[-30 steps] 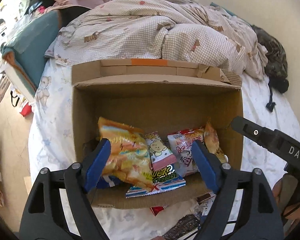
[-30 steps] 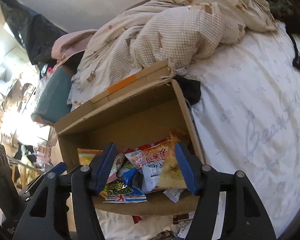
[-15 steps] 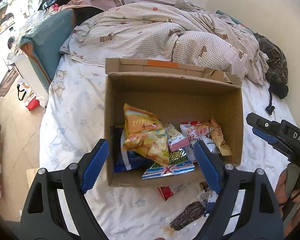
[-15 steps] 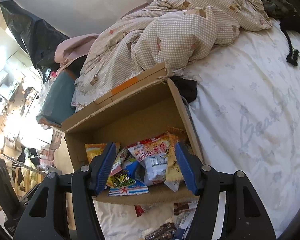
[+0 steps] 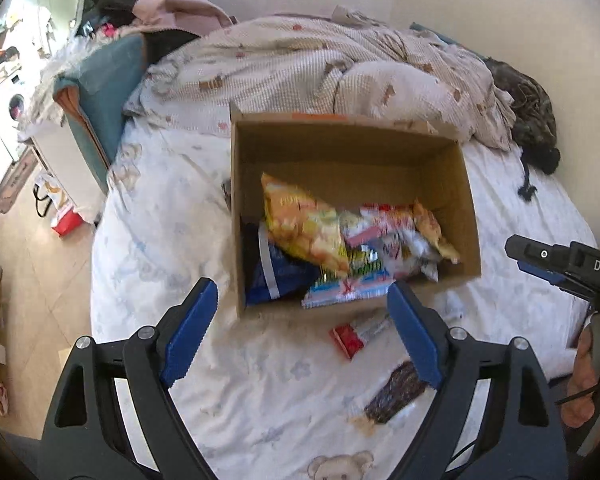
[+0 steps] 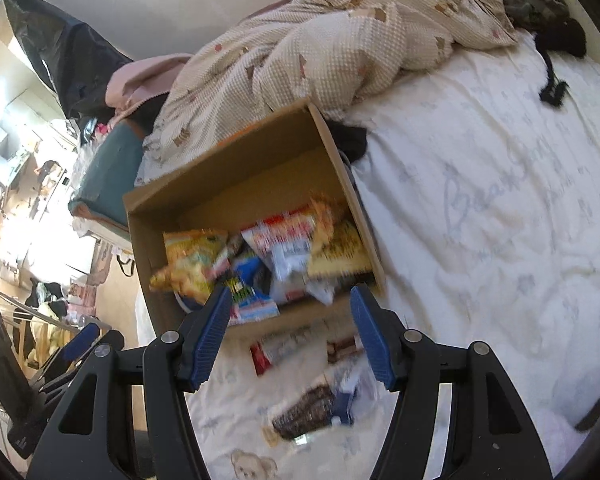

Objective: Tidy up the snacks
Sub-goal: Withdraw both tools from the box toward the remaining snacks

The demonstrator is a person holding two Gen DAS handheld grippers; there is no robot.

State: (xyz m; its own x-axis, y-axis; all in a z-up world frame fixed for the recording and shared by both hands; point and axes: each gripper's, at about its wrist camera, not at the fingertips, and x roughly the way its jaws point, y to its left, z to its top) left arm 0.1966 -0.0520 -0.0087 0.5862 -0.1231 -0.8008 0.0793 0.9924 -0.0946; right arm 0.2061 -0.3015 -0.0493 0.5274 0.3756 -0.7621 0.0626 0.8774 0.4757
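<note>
I can read "DAS" in white letters on the black body of the right tool (image 5: 556, 268). The snack packets' print is too blurred for me to read.

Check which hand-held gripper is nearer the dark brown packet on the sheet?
Left: packet lies just beside its right finger. Right hand-held gripper is off to the side.

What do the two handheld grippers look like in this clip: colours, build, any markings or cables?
Both are alike: the left gripper and the right gripper have black plastic frames with triangular cut-outs and silver pivot bolts, and two blue ribbed pads. In the left wrist view the right gripper's black body carries white letters "DAS", and a thin black cable runs by the hand holding it. No sleeve shows.
</note>
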